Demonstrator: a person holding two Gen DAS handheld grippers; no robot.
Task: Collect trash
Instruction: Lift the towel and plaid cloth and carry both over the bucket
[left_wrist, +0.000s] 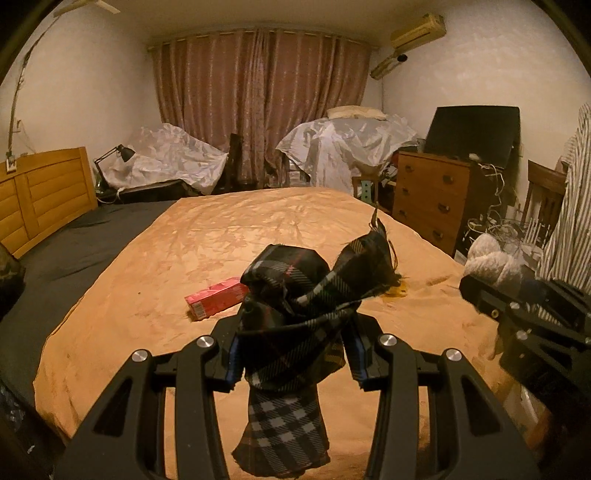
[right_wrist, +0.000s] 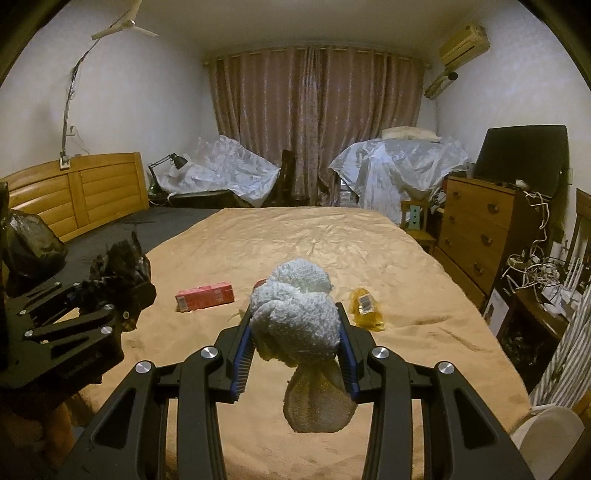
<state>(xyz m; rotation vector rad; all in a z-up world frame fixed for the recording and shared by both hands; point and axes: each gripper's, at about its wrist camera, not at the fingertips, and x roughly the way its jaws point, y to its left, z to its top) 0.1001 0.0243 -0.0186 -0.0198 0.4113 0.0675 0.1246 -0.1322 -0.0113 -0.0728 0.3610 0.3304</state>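
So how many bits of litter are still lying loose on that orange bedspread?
2: a pink carton left of centre on the bedspread and a yellow wrapper to its right. The held cloths may hide more.

We face a bed with a tan cover, its wooden headboard at nine o'clock. Closed pink curtains hang at twelve, plastic-draped furniture beneath them. A wooden dresser stands at three, an air conditioner at one. Walls are white, light dim and warm.
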